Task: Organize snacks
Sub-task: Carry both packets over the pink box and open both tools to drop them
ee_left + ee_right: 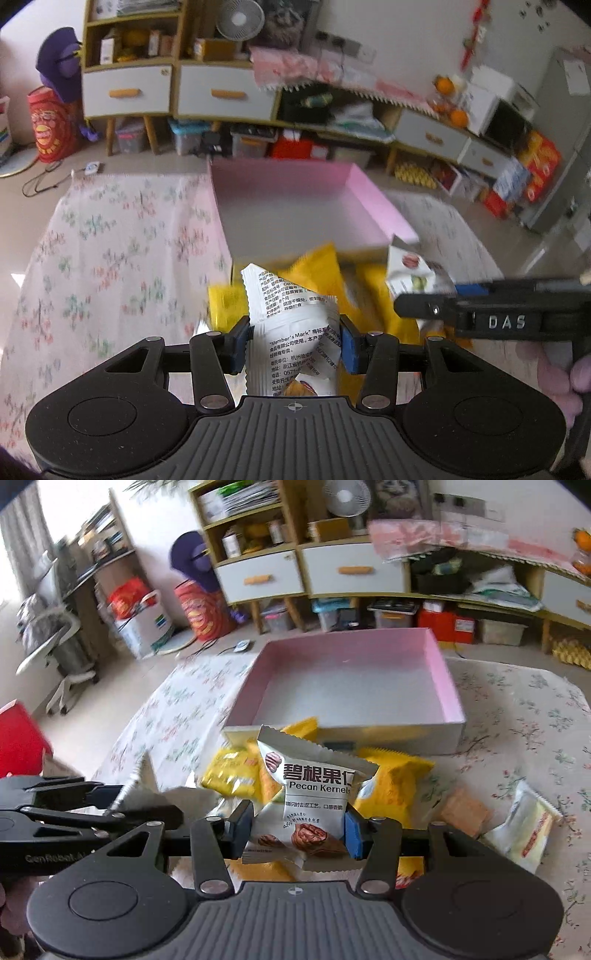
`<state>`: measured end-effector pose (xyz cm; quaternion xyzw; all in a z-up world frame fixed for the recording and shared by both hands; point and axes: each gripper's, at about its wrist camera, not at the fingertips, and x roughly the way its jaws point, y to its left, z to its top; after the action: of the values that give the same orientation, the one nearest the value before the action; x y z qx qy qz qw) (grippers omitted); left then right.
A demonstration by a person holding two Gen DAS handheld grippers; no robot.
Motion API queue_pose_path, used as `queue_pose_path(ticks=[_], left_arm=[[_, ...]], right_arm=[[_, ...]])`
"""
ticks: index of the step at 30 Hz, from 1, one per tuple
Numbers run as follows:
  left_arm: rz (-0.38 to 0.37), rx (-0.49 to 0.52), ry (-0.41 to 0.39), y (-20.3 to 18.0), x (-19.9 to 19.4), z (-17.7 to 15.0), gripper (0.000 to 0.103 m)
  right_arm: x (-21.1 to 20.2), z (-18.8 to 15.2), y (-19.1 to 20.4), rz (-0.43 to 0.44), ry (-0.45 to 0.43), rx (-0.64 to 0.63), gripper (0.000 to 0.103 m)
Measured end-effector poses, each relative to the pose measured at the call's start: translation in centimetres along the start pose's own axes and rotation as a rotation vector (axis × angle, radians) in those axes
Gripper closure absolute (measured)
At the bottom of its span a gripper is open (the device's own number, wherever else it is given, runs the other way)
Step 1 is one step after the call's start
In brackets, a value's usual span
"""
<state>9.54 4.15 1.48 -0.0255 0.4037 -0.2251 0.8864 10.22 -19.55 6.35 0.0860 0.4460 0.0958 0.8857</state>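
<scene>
Left wrist: left gripper [293, 341] pinches packet back [295, 325] | right wrist: right gripper [299, 827] pinches pecan packet [310, 794]

Box [448, 686] sits on table [517, 716], open side up, nothing visible inside. Snack pile [395, 775] right in front of box's near wall, touching it. Pecan packet [314, 794] above pile, between right gripper [299, 829] pads. Another packet [291, 325] between left gripper [293, 343] pads, left of that. Loose packet [524, 830] off right of pile. Cabinets [306, 568] behind table.
</scene>
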Motion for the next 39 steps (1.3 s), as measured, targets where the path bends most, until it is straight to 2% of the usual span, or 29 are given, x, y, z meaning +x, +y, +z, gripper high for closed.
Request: queue_pose_path(ticks=[3, 8, 13, 19, 22, 25, 31, 34, 39], left_arm=[[0.018, 0.019, -0.032, -0.4, 1.4, 2.2, 0.058], [0.055, 0.017, -0.080, 0.0, 4.3, 5.3, 0.058], [0.062, 0.017, -0.135, 1.1, 7.1, 5.8, 0.058], [0.100, 0.053, -0.111, 1.2, 10.6, 5.8, 0.058], [0.129, 0.076, -0.061, 1.1, 11.5, 5.8, 0.058], [0.129, 0.068, -0.009, 1.6, 12.3, 5.7, 0.058], [0.138, 0.104, 0.030, 1.2, 12.6, 5.5, 0.058], [0.144, 0.110, 0.055, 1.0, 12.8, 5.4, 0.058], [0.137, 0.119, 0.060, 0.9, 12.6, 5.2, 0.055]], right_arm=[[0.8, 1.8, -0.7, -0.042, -0.022, 0.011, 0.073], [3.1, 4.5, -2.5, -0.063, -0.060, 0.044, 0.073], [5.0, 5.6, -4.9, -0.075, -0.095, 0.079, 0.073], [7.0, 6.4, -6.6, -0.082, -0.130, 0.090, 0.073], [8.0, 6.5, -6.8, -0.105, -0.110, 0.086, 0.073], [8.6, 6.4, -6.8, -0.111, -0.085, 0.074, 0.073], [9.5, 6.0, -5.8, -0.171, 0.056, 0.037, 0.073], [8.9, 6.1, -5.6, -0.184, 0.122, 0.070, 0.073], [8.4, 5.8, -5.3, -0.189, 0.127, 0.066, 0.073]])
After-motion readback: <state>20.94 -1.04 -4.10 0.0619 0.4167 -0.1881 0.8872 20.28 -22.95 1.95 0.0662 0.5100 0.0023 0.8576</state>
